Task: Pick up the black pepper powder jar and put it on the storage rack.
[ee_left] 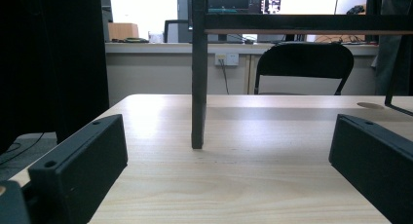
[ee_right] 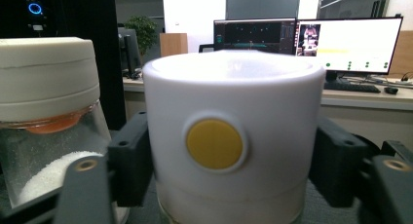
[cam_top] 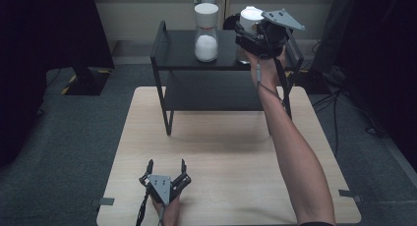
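Right gripper [cam_top: 253, 32] jaws flank white-lidded jar [ee_right: 234, 136], gripping unclear; second jar [cam_top: 206, 32] beside on shelf [cam_top: 177, 51]. Left gripper [cam_top: 165, 174] jaws open.

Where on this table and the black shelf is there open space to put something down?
The wooden table is bare between the shelf legs and the left gripper. The shelf top's left end is free; its right side is crowded by the jar, the white container and the right gripper.

- Looked like an office or lab recording room.
- Two lit monitors [ee_right: 307, 41] with a keyboard [ee_right: 351, 86] stood on a desk behind the setup.
- Black folding chair [ee_left: 304, 68] sat by a wall with a power socket [ee_left: 228, 59].
- Grey carpet floor [cam_top: 69, 132] had cables lying on it; light wooden table [cam_top: 221, 152] carried a black metal shelf [cam_top: 216, 56].
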`<state>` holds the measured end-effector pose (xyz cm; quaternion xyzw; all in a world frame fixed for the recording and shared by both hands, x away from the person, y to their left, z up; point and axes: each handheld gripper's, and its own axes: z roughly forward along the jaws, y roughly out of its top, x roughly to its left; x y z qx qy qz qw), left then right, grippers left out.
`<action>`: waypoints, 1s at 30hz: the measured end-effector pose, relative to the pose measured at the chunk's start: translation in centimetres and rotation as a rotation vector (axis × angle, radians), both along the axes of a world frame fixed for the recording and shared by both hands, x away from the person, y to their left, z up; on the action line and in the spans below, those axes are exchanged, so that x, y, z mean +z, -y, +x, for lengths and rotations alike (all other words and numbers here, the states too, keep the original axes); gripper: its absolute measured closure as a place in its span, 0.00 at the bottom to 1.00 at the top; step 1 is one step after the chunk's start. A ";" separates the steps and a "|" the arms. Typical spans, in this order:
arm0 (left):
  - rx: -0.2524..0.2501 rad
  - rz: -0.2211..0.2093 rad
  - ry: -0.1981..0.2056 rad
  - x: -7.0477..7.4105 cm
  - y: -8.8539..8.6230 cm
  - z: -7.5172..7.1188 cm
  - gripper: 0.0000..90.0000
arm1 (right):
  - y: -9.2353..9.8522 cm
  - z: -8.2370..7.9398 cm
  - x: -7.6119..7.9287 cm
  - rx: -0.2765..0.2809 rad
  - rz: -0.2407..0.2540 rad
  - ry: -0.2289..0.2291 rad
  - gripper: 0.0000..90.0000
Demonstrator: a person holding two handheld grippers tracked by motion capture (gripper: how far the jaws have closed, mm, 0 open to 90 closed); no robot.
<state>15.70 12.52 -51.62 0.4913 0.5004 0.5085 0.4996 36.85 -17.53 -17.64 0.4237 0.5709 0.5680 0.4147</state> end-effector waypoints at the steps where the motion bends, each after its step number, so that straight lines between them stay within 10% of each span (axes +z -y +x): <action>1: 0.000 0.000 0.000 0.0 0.0 0.0 0.00 | -0.1 0.0 -0.2 -0.008 0.003 0.010 0.20; 8: 0.000 0.000 0.000 0.0 0.0 0.0 0.00 | 0.7 0.0 0.0 -0.001 0.031 -0.005 0.06; 30: 0.000 0.000 0.000 0.0 0.0 0.0 0.00 | 2.8 -5.9 -2.2 0.017 0.032 0.029 0.04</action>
